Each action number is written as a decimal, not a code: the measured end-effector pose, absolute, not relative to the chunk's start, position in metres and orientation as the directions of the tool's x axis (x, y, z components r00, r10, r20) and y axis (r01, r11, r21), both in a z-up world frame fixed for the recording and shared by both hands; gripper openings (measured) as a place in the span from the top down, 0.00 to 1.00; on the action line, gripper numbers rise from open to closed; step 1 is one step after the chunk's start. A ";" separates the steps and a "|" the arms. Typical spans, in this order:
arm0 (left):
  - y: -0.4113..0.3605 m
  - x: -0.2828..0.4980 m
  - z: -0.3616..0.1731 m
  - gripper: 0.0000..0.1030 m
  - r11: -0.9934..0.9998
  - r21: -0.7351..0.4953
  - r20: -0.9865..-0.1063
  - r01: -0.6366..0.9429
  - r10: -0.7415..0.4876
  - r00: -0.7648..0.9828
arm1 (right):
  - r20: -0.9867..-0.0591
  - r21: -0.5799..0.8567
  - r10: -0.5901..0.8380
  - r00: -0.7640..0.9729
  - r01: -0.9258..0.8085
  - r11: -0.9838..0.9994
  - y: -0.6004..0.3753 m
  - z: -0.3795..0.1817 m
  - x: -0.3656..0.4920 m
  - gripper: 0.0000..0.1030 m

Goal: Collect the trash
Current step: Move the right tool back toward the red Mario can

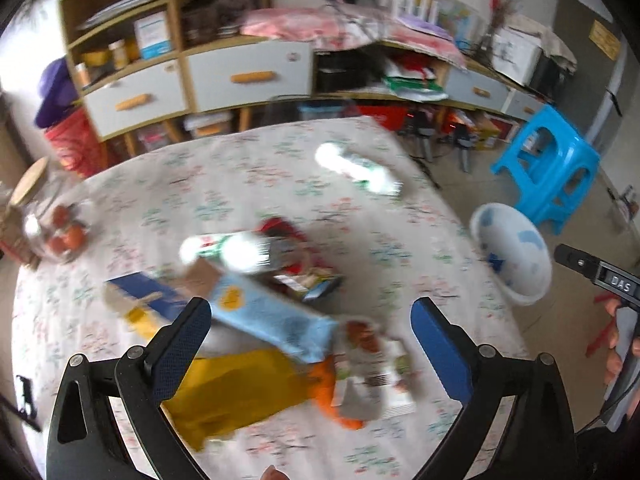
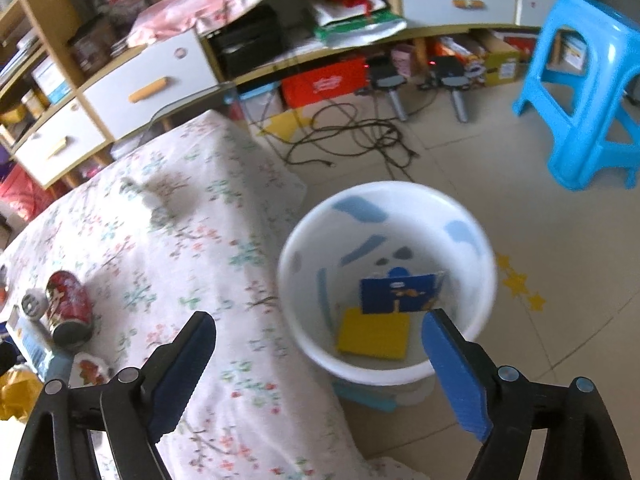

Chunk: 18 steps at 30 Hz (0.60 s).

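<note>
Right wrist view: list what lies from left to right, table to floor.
Red can lying on the floral tablecloth → white bin on the floor holding a yellow packet and a blue box → blue stool.

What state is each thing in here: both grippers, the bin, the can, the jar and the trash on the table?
left gripper: open, empty, over the pile
right gripper: open, empty, above the bin
bin: upright on the floor, blue and yellow packets inside
red can: lying on its side
glass jar: upright, lid on
light blue packet: lying flat on the pile
white bottle: lying on its side, apart
</note>
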State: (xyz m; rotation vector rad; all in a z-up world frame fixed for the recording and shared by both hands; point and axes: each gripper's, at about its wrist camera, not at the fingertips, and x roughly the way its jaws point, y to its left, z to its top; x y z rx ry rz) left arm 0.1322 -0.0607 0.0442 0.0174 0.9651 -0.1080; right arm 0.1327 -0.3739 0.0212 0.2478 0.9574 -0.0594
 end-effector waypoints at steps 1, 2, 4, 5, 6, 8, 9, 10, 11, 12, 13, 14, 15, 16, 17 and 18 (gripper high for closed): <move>-0.052 0.131 0.043 0.02 0.996 -0.021 -0.820 0.084 -0.065 0.568 | -0.816 0.180 0.061 0.575 0.152 0.972 -0.369 0.021 0.134 0.15; -0.046 0.131 0.043 0.02 0.997 -0.013 -0.821 0.071 -0.051 0.568 | -0.817 0.177 0.063 0.574 0.145 0.973 -0.364 0.021 0.135 0.15; -0.027 0.131 0.039 0.02 0.999 -0.008 -0.829 0.040 -0.029 0.558 | -0.819 0.171 0.068 0.570 0.129 0.977 -0.353 0.020 0.138 0.14; -0.016 0.132 0.036 0.02 1.000 -0.014 -0.834 0.019 -0.022 0.551 | -0.820 0.169 0.070 0.568 0.123 0.978 -0.348 0.020 0.139 0.14; -0.005 0.132 0.034 0.02 1.000 -0.023 -0.839 -0.006 -0.016 0.544 | -0.821 0.166 0.071 0.566 0.118 0.979 -0.344 0.019 0.140 0.14; 0.013 0.134 0.030 0.02 0.998 -0.037 -0.844 -0.045 -0.007 0.536 | -0.825 0.161 0.075 0.560 0.106 0.981 -0.334 0.017 0.143 0.14; 0.022 0.135 0.028 0.02 0.997 -0.045 -0.847 -0.065 -0.003 0.532 | -0.827 0.157 0.076 0.557 0.100 0.982 -0.329 0.016 0.145 0.14; 0.032 0.136 0.025 0.02 0.995 -0.050 -0.852 -0.089 0.004 0.524 | -0.828 0.154 0.076 0.555 0.097 0.983 -0.325 0.015 0.147 0.14; 0.041 0.138 0.022 0.02 0.992 -0.053 -0.859 -0.112 0.012 0.512 | -0.830 0.152 0.076 0.553 0.092 0.984 -0.321 0.014 0.148 0.14; 0.051 0.142 0.018 0.02 0.988 -0.065 -0.869 -0.141 0.014 0.494 | -0.832 0.148 0.077 0.549 0.085 0.985 -0.316 0.013 0.151 0.14; 0.059 0.145 0.014 0.02 0.983 -0.083 -0.877 -0.165 0.007 0.480 | -0.833 0.146 0.078 0.547 0.081 0.986 -0.312 0.012 0.152 0.14; 0.065 0.147 0.011 0.02 0.979 -0.095 -0.882 -0.183 0.003 0.472 | -0.835 0.143 0.079 0.544 0.076 0.987 -0.307 0.011 0.155 0.14; 0.071 0.150 0.009 0.02 0.974 -0.106 -0.886 -0.202 -0.001 0.464 | -0.836 0.141 0.080 0.543 0.072 0.987 -0.303 0.010 0.156 0.14; 0.077 0.152 0.007 0.02 0.969 -0.121 -0.887 -0.215 -0.008 0.462 | -0.838 0.138 0.081 0.540 0.066 0.988 -0.297 0.009 0.158 0.14; 0.082 0.154 0.005 0.02 0.965 -0.139 -0.885 -0.223 -0.020 0.465 | -0.840 0.135 0.082 0.537 0.060 0.989 -0.292 0.008 0.160 0.14; 0.086 0.158 0.003 0.02 0.960 -0.161 -0.884 -0.231 -0.035 0.467 | -0.842 0.131 0.083 0.533 0.053 0.990 -0.288 0.006 0.163 0.14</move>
